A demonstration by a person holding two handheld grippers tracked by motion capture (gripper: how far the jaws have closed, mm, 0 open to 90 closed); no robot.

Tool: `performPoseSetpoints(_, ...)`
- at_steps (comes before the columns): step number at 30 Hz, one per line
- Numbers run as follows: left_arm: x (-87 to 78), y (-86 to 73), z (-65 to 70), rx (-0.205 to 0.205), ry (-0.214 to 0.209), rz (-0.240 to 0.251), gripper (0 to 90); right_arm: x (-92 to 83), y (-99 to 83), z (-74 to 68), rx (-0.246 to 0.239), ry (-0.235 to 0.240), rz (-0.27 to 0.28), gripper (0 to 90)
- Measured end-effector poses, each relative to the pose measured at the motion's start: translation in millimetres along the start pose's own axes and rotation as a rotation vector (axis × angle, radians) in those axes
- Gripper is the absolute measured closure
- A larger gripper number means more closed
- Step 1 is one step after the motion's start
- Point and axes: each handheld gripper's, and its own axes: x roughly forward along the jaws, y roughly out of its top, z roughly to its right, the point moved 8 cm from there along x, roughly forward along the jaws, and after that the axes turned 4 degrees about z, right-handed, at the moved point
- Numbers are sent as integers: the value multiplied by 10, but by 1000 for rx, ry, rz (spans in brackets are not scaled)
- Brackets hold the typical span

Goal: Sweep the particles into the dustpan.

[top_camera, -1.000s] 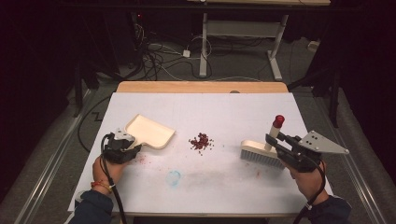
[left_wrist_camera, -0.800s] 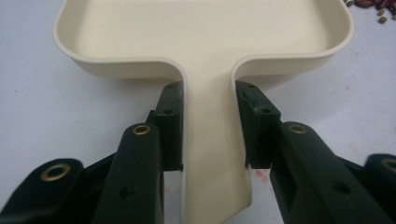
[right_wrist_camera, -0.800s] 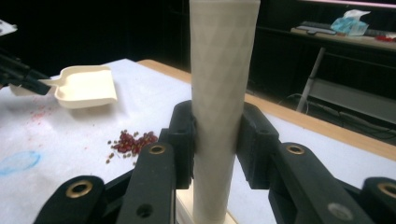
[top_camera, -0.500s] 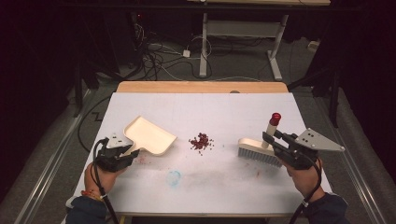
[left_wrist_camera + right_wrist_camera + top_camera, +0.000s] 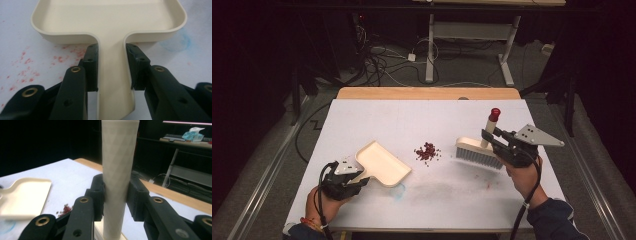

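Observation:
A cream dustpan (image 5: 382, 164) lies on the white table, its open side turned toward a small pile of dark red crumbs (image 5: 427, 151) at the middle. My left gripper (image 5: 361, 175) is shut on the dustpan's handle (image 5: 112, 75), which sits squeezed between both black jaws. To the right of the crumbs stands a hand brush (image 5: 478, 153) with pale bristles on the table and an upright cream handle tipped in red. My right gripper (image 5: 487, 136) is shut on that brush handle (image 5: 117, 177). The dustpan (image 5: 23, 196) and crumbs (image 5: 65, 209) lie to the left in the right gripper view.
Faint red smears (image 5: 27, 67) and a blue stain (image 5: 398, 192) mark the table (image 5: 422, 115). A wooden strip (image 5: 427, 93) runs along its far edge. Beyond lie cables on the floor (image 5: 382, 65) and another table's legs (image 5: 507, 50).
My left gripper has carried the dustpan toward the near edge and slightly right. My right gripper has shifted the brush a little left, toward the crumbs.

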Motion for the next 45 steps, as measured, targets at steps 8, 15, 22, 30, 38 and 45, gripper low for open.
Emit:
performPoseSetpoints(8,57,28,149,39,-46,-21,638,407,118,29,-1,-35,2,703)
performPoseSetpoints(15,121,90,251,72,-48,-35,638,919,140,-7,-9,-73,-7,703)
performPoseSetpoints(22,183,97,287,78,-48,-35,637,1285,84,-134,7,-71,-10,703)
performPoseSetpoints(30,240,92,316,70,-51,-38,637,1397,-21,-291,12,-49,-18,703)
performPoseSetpoints(38,285,150,348,75,-41,-36,637,1279,-44,-676,-9,53,-19,700)
performPoseSetpoints(45,364,220,409,61,-40,-42,637,1219,-66,-866,-23,56,-35,693)
